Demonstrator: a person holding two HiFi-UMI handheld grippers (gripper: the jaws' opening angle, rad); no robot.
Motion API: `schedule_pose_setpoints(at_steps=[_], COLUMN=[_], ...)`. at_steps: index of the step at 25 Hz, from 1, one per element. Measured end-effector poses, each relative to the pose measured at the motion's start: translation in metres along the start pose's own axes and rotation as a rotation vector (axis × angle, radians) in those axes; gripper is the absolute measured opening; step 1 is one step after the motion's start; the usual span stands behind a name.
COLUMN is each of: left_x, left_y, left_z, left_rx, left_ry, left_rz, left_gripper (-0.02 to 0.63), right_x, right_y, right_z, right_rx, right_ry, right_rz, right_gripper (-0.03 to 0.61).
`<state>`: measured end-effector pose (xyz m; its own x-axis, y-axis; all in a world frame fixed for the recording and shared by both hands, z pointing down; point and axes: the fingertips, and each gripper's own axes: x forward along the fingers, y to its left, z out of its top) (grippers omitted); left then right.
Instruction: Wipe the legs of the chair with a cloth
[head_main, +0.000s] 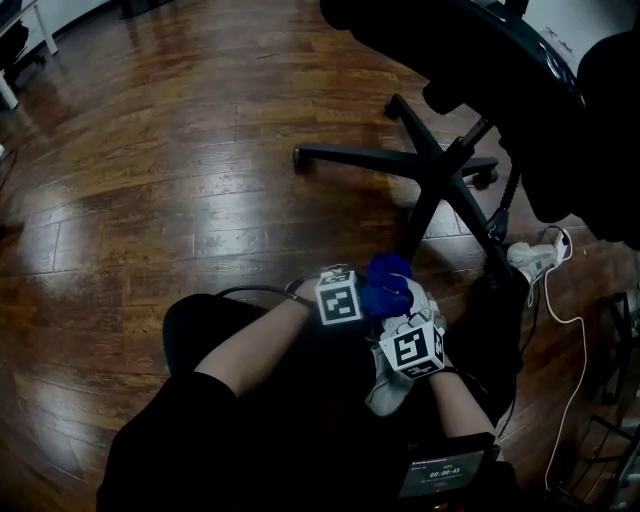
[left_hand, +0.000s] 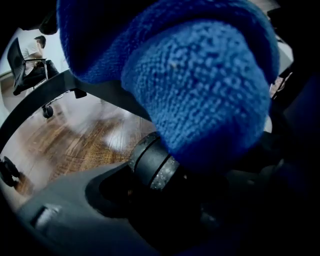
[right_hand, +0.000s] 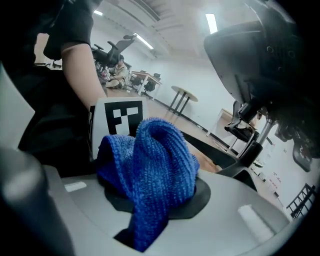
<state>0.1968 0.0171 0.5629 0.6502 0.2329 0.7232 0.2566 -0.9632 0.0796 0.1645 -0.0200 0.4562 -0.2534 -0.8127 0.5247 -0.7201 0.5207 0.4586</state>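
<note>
The wooden floor (head_main: 150, 200) fills the left of the head view; my left forearm (head_main: 255, 345) reaches in from below to the left gripper (head_main: 360, 298), whose marker cube (head_main: 338, 297) faces up. In the left gripper view the blue cloth (left_hand: 200, 85) sits right up against the camera and covers most of the picture; a dark ring-shaped part (left_hand: 152, 162) shows beneath it, with the floor (left_hand: 75, 145) beyond; I cannot tell from this whether my left jaws are apart or closed on the cloth.

In the head view the cloth (head_main: 388, 285) is bunched between my two grippers, just right of the left cube and just ahead of the right gripper (head_main: 405, 320). The right gripper view is plainer; the cloth (right_hand: 150, 165) rises in a folded hump from between my right jaws, which are clamped on it, and a tail of it hangs down at the bottom edge; the left gripper's cube (right_hand: 120, 117) stands just behind it.

Ahead and to the right, the black legs of the chair (head_main: 430, 200) spread from their hub over the floor; one leg points toward me and ends near the cloth, though I cannot tell whether they touch. The seat (head_main: 470, 40) looms dark at the top right; a white cable (head_main: 575, 330) trails over the floor at the far right.
</note>
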Motion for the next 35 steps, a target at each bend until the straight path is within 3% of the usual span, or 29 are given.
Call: schedule_pose_setpoints(at_steps=[6,15,19,27,35], left_x=[0.0,-0.003,-0.003,-0.004,-0.002], left_y=[-0.001,-0.003,-0.004,-0.004,-0.002], left_z=[0.001,0.001,0.0,0.0,0.0], left_rx=[0.003,0.024,0.026,0.018,0.015], left_ry=[0.009,0.016,0.012,0.007,0.012], left_rz=[-0.01,-0.052,-0.064,-0.056,-0.043], left_gripper=[0.356,0.356,0.356,0.356,0.356], right_x=[0.013,0.07,0.079,0.065,0.023], right_y=[-0.026,-0.177,-0.213,-0.185,-0.063], right_z=[-0.001,-0.008,-0.008,-0.008,-0.002], right_rx=[-0.025,0.052,0.108,0.122,0.034], right_ry=[0.025,0.084,0.092,0.065,0.013], right_rz=[-0.029,-0.216,-0.267,-0.258,-0.094], right_gripper=[0.095,0.097,0.097,0.097,0.098])
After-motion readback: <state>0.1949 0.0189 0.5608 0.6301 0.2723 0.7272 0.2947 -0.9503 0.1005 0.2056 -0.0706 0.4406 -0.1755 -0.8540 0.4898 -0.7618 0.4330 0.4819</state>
